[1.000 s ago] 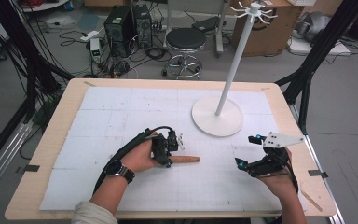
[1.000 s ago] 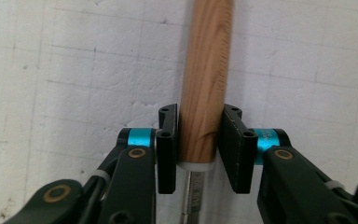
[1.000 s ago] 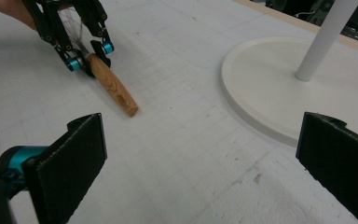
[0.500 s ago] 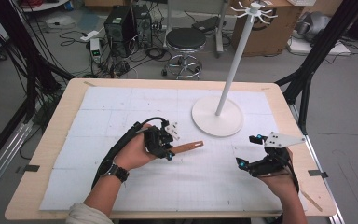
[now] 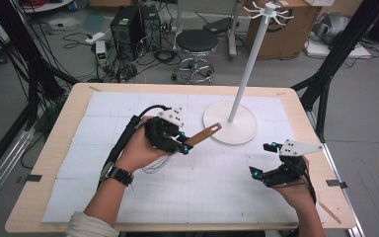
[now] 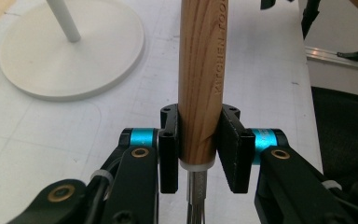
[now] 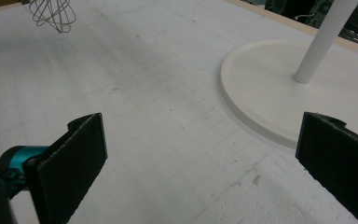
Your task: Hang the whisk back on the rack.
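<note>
1. The left hand-held gripper (image 5: pixel 181 143) is clenched on a whisk (image 5: pixel 202 134) — its black pads press both sides of the wooden handle just above the white collar, as the left gripper view shows (image 6: pixel 196 149).
2. In the high view the whisk is off the desk (image 5: pixel 69 123), its handle slanting up and to the right, the free end reaching over the near edge of the white round base (image 5: pixel 246 129).
3. The wire loops (image 5: pixel 157 164) hang below the left hand (image 5: pixel 137 150), on the side away from the base; the right gripper view catches them at its top left corner (image 7: pixel 51 14), clear of the white mat (image 7: pixel 135 93).
4. The handle bears printed lettering along its length, readable in part in the left gripper view; the rest is cut off by the frame.
5. The right hand-held gripper (image 5: pixel 267 159) is released — its two black pads (image 7: pixel 77 154) stand far apart with bare mat between them, and nothing touches either one.
6. It sits low over the mat near the desk's right front area, well apart from the whisk, pointing towards the base.
7. A white pole (image 5: pixel 249 64) rises upright from the middle of the base, with a ring of short hooks (image 5: pixel 269 10) at its top.
8. The right hand (image 5: pixel 296 190) rests near the desk's front edge.
</note>
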### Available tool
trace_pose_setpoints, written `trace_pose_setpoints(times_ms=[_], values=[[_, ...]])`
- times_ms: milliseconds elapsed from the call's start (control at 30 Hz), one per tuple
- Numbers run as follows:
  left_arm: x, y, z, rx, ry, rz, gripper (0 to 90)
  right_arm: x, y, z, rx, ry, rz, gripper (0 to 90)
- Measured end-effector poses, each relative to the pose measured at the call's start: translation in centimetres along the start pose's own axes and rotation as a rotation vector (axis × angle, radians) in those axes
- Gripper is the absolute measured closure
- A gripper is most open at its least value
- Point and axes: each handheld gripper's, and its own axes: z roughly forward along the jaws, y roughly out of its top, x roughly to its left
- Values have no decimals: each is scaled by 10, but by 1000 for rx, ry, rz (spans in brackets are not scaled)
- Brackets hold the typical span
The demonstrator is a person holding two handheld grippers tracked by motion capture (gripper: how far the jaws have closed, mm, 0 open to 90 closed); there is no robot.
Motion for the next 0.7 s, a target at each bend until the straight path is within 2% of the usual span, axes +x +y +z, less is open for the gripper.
trace_pose_setpoints(times_ms=[167, 233, 567, 700], values=[[2, 12, -5, -43, -7, -3, 712, 0, 0, 0, 1, 0, -3, 6], [5, 17, -7, -79, -30, -9, 712, 0, 0, 0, -2, 0, -1, 6], [12, 30, -14, -146, -47, -48, 713, -1, 0, -2, -10, -2, 1, 6], [15, 42, -19, -173, -60, -38, 713, -2, -1, -3, -15, -1, 3, 6]])
